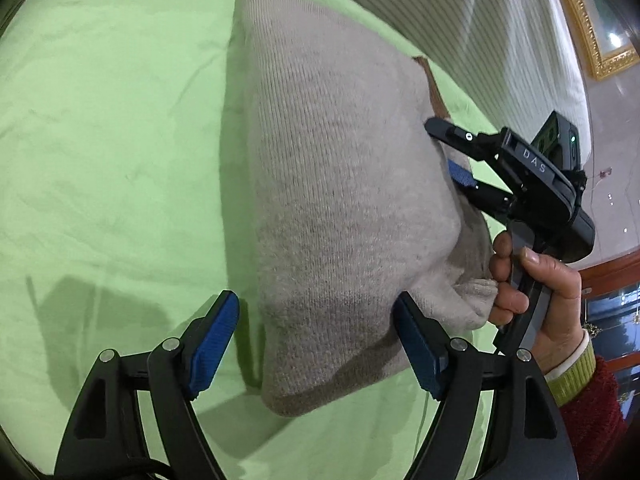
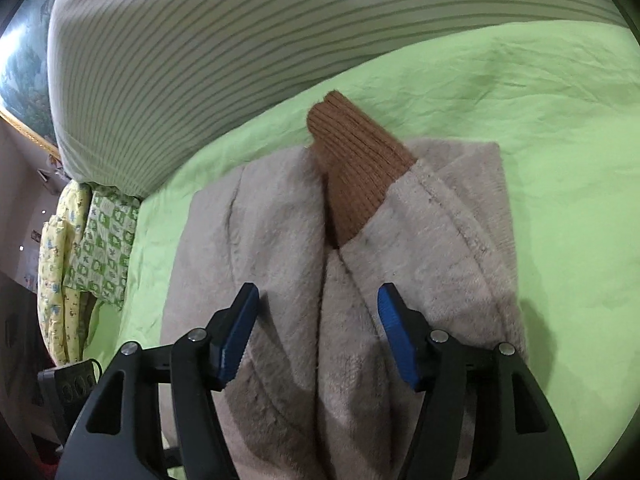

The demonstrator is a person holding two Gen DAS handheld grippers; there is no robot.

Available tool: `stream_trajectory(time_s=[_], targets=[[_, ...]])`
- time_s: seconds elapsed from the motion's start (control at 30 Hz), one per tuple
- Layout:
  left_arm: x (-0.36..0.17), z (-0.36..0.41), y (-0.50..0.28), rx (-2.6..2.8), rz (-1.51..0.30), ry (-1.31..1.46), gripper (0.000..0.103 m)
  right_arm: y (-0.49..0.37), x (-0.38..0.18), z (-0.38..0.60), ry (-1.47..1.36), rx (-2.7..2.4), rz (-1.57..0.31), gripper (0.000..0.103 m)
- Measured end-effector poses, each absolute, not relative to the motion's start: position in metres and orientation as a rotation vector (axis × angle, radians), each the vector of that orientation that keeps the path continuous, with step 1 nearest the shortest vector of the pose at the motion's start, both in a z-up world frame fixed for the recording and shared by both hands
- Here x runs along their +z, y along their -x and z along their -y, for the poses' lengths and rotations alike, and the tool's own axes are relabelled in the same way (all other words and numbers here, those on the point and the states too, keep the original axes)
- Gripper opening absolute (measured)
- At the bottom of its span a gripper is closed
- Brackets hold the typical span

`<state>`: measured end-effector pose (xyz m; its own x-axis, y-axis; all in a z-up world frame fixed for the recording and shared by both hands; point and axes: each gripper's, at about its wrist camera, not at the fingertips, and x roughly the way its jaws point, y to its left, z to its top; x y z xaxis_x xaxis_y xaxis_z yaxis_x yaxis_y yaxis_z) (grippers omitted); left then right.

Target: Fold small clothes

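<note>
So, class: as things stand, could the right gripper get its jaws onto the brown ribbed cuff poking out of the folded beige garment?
Probably yes. The right gripper is open and empty above the beige garment, and the brown cuff lies exposed straight ahead with nothing over it.

Left wrist view: looking steeply down along its own blue pads (image 1: 214, 344), sitting close over the beige garment (image 1: 340, 184).
Right wrist view: facing the striped pillow (image 2: 224, 52) (equally close).
Shared: both are taking in the garment and green sheet (image 1: 100, 140).
</note>
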<state>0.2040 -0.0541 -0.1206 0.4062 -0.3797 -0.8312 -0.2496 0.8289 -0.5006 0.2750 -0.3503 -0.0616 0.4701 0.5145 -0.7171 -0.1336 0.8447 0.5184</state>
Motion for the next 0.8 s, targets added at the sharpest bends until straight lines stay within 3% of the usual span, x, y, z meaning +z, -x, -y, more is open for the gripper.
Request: stream_trajectory(time_s=[0.1,0.13,0.17,0.2,0.23,0.53,0.67,0.8], targets=[[-0.125,0.056,-0.203,-0.082,-1.188,0.616,0.079,-0.276,-0.063,0.331,-0.324,0.471,-1.056,0.067],[-0.125,0.058,-0.202,-0.081,-1.188,0.612,0.079,-0.275,-0.063,0.329,-0.323,0.491,-1.063,0.045],[-0.124,0.057,-0.202,-0.080,-1.190,0.611,0.079,-0.275,-0.063,0.329,-0.344,0.512,-1.077,0.032],[-0.123,0.057,-0.202,-0.079,-1.192,0.609,0.079,-0.273,-0.061,0.332,-0.352,0.499,-1.070,0.020],[-0.123,0.060,-0.204,-0.079,-1.192,0.608,0.079,-0.271,-0.057,0.334,-0.356,0.496,-1.055,0.019],[-0.095,0.083,-0.213,-0.157,-1.146,0.554,0.081,-0.247,0.032,0.355,-0.297,0.554,-0.840,0.016],[-0.103,0.097,-0.215,-0.138,-1.175,0.462,0.081,-0.267,-0.014,0.365,-0.231,0.443,-0.960,0.016],[-0.109,0.098,-0.206,-0.147,-1.203,0.451,0.081,-0.265,-0.052,0.390,-0.327,0.360,-1.028,0.030]])
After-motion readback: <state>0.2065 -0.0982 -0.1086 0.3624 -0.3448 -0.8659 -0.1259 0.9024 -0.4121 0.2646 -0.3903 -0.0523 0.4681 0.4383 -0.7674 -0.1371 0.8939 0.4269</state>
